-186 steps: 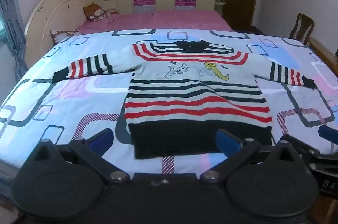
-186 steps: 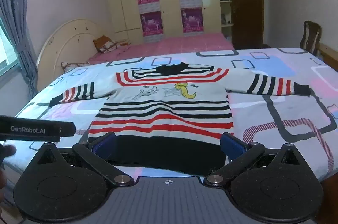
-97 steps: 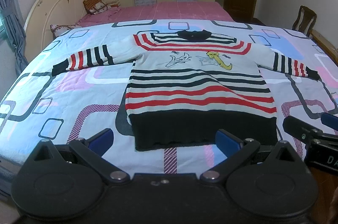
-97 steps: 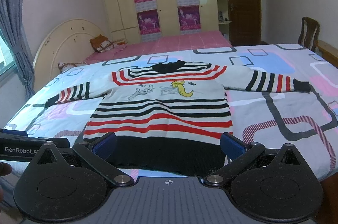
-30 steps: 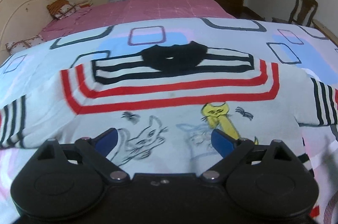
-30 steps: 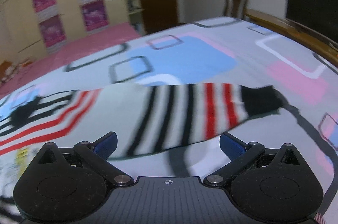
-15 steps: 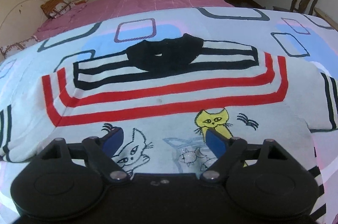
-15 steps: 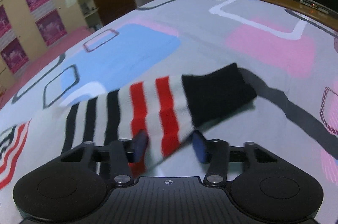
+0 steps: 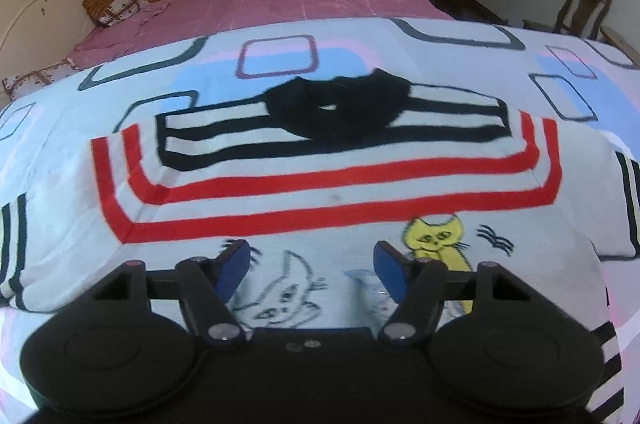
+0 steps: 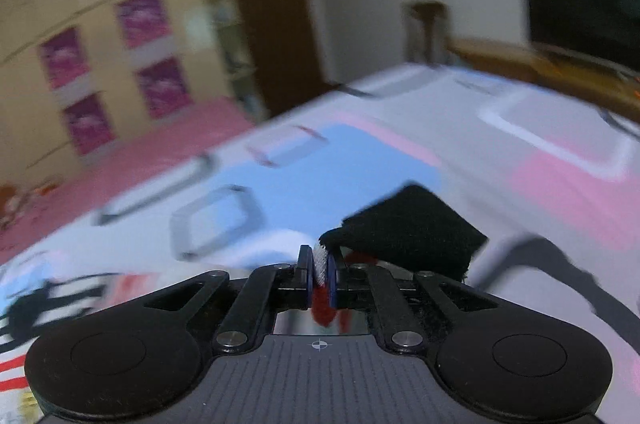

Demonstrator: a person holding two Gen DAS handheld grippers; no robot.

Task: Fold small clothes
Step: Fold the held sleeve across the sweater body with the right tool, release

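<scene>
Sweater (image 9: 320, 184) lies flat, face up on the quilt (image 9: 280, 60), collar at 12 o'clock in the left view, spread so sleeves can fold inward. Right gripper (image 10: 319, 274) is clamped on the sleeve (image 10: 408, 232), jaws closing the last bit, black cuff sticking out toward 1 o'clock off the quilt, likely to carry it across the body. Left gripper (image 9: 311, 270) hovers over the chest print, jaws apart but closing, nothing pinched yet, probably to pin the body.
</scene>
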